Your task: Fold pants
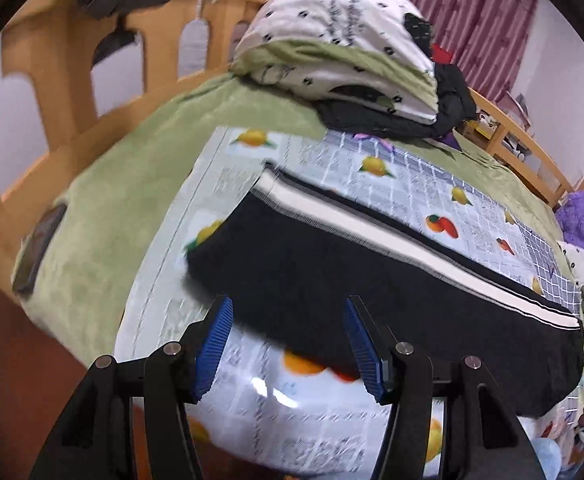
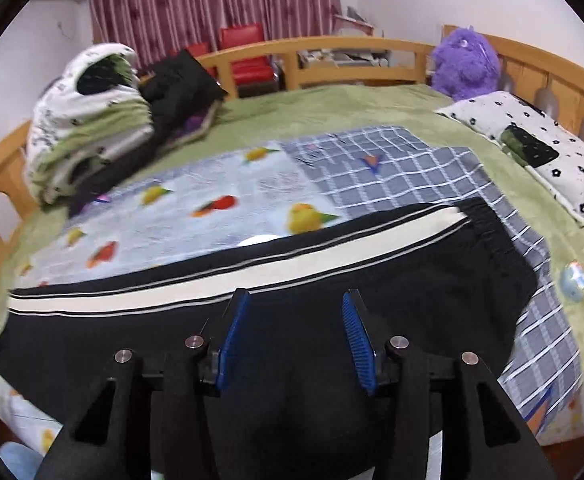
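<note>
In the left wrist view, the left gripper (image 1: 288, 344) has its blue ribbed jaws spread, empty, above the black pants with a white side stripe (image 1: 331, 264), which lie flat on a fruit-printed sheet (image 1: 252, 412). In the right wrist view, the right gripper (image 2: 295, 340) also hangs spread and empty over the pants (image 2: 292, 312); a green blanket (image 2: 331, 108) covers the bed.

A fruit-print sheet (image 2: 196, 216) overlaps a grey checked cloth (image 2: 403, 168) on the green blanket (image 2: 331, 112); folded bedding (image 1: 343, 40) is piled at one side, a purple plush toy (image 2: 465, 60) and pillow (image 2: 531, 148) by the wooden bed rail (image 2: 331, 50)
</note>
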{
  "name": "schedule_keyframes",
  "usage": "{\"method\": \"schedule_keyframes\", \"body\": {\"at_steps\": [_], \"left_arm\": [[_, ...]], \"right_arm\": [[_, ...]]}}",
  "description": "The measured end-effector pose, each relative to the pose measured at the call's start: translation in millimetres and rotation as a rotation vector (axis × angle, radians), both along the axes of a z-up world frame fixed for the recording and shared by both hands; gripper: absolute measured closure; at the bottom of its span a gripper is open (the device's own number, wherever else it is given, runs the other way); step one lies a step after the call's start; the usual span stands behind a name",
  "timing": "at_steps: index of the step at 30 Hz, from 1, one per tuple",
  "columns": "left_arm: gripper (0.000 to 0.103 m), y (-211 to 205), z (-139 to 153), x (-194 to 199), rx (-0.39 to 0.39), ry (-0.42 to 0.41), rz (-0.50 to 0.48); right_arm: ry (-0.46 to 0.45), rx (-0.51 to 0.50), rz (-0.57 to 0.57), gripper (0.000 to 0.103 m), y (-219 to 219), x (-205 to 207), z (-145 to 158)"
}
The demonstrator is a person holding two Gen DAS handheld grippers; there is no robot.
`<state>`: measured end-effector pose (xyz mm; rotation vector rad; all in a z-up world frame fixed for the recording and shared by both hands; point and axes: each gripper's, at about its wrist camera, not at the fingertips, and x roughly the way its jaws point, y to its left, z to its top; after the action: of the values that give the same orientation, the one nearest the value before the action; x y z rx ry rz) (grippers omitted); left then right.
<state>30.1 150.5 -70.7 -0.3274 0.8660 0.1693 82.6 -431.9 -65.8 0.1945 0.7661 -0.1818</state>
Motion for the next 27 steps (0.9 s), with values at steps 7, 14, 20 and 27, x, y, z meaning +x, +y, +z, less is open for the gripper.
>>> {"method": "schedule_keyframes", "body": {"at_steps": [7, 14, 20, 27], "left_arm": [[0.049, 42, -39, -4, -0.093, 0.017, 0.025], [0.061, 71, -84, 37, -0.224, -0.001, 0.015], [0.062, 92, -117, 66, -0.297, -0.021, 0.101], [0.076, 89, -121, 69, -0.283, -0.073, 0.140]], "right_arm": [[0.030, 0.148, 0.099, 0.056, 74, -1, 7], [0.011, 0.165, 0.143, 0.056, 127, 8, -6], [0.077, 0.039, 0.178, 0.056, 138, 7, -26], [0.103, 0.000, 0.154, 0.056, 129, 0, -31]]}}
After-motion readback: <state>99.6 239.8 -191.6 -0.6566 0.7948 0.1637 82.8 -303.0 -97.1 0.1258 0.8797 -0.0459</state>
